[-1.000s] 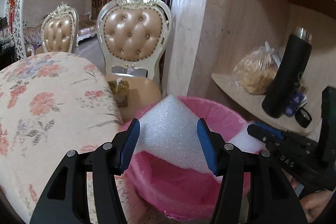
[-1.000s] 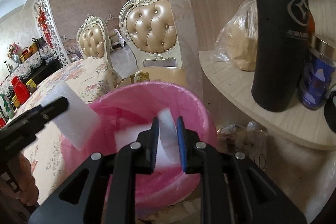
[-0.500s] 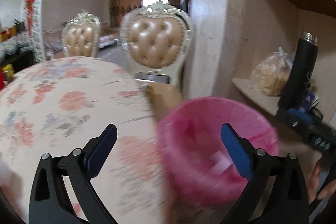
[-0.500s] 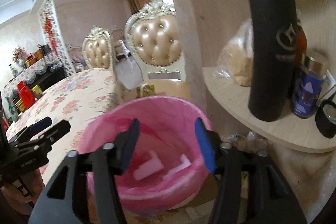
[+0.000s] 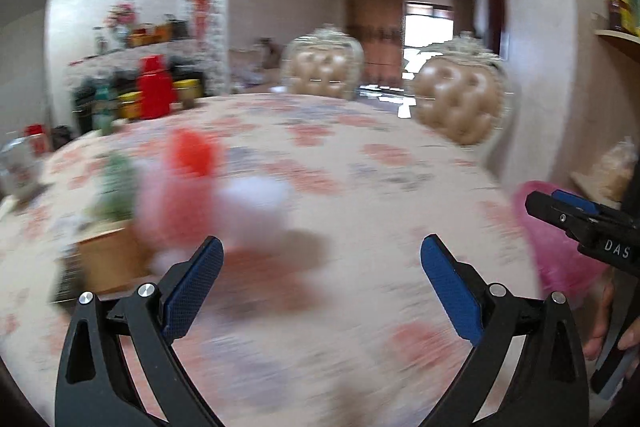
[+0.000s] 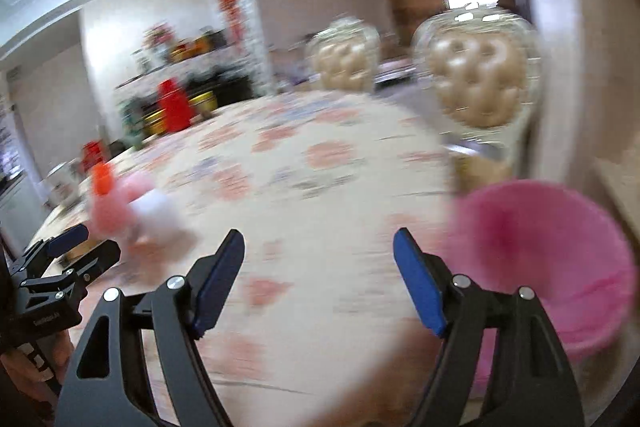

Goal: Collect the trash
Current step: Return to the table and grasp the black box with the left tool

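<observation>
Both views heavy motion blur. Left gripper [image 5: 322, 253] jaws spread wide, nothing between the blue pads, hanging over the floral tablecloth [image 5: 360, 171]. Right gripper [image 6: 319, 249] also spread wide, holding nothing, over the same cloth [image 6: 320, 187].

Trash on the table: blurred clump at 10 o'clock of the left gripper in the left wrist view — pink blob with orange-red top [image 5: 188, 183], white fluffy lump [image 5: 256, 195] touching it on its right, greenish item [image 5: 116, 187] at its left, and a tan cardboard box [image 5: 108, 255] just below. Too smeared to name the pieces more exactly. In the right wrist view the same pink-and-orange piece [image 6: 108, 203] and white lump [image 6: 160, 215] sit at 9 o'clock, near the left gripper's fingertips [image 6: 68, 239].

Pink-lined trash bin [image 6: 560, 259] off the table edge at 3 o'clock of the right gripper, open mouth facing the camera; contents not readable. In the left wrist view only a sliver of the bin [image 5: 560, 255] shows at 3 o'clock, partly behind the right gripper [image 5: 560, 205].

Two tufted beige chairs [image 5: 460, 103] at 12–1 o'clock past the table. Red container [image 5: 154, 93] on the far sideboard at 10 o'clock.
</observation>
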A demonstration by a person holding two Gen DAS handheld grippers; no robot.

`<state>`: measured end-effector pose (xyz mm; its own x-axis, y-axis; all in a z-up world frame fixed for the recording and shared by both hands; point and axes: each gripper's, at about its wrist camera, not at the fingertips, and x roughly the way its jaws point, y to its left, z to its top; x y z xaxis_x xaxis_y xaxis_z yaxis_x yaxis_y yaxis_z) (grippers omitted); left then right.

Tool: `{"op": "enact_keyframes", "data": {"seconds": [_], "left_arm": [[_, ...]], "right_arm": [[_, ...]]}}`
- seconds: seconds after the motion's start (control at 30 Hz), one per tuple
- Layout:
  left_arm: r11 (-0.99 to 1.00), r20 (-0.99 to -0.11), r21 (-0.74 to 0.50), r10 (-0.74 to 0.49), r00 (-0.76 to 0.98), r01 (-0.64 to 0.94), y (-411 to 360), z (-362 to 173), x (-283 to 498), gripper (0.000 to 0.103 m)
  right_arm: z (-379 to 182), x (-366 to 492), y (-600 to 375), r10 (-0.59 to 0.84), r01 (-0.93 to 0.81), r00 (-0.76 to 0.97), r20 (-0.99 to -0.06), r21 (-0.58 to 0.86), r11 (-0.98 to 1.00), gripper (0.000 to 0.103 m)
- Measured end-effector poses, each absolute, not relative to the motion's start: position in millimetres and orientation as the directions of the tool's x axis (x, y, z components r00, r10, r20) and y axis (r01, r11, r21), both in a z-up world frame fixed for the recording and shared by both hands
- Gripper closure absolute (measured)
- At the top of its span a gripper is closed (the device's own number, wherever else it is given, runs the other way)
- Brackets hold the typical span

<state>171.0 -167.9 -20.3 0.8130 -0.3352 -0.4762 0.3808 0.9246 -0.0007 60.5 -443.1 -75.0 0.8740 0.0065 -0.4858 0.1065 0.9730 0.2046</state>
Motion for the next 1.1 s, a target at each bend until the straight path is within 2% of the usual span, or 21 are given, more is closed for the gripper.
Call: {"op": "enact_keyframes", "data": {"seconds": [0.13,0.3,0.47,0.9,1.1], "left_arm": [[0.970,-0.483,0.033,-0.197,0.853,0.242,-97,-22,167,0.009],[0.996,-0.510,0.058,-0.028,0.860,0.067,-17,-28,171,0.009],[0.998,-0.572,0.027,0.058,0.818,-0.052,44,-34,189,0.009],[0.998,-0.672,-0.015,0.030,0.740,-0.054,44,-56,250,0.009],[0.998,-0.705,-0.030,0.024,0.709,-0.063,45,-65,262,0.016]], "right_arm": [[-78,93,-378,0.133,-0.027,0.845,-0.518,0.208,0.978,0.024],[-82,119,-307,0.239,-0.159,0.801,-0.548,0.189,0.969,0.024],[-83,143,-262,0.291,-0.217,0.762,-0.579,0.195,0.956,0.024],[-93,192,-225,0.304,-0.217,0.721,-0.623,0.214,0.952,0.024],[-94,213,-219,0.311,-0.213,0.728,-0.611,0.230,0.950,0.024]]}}
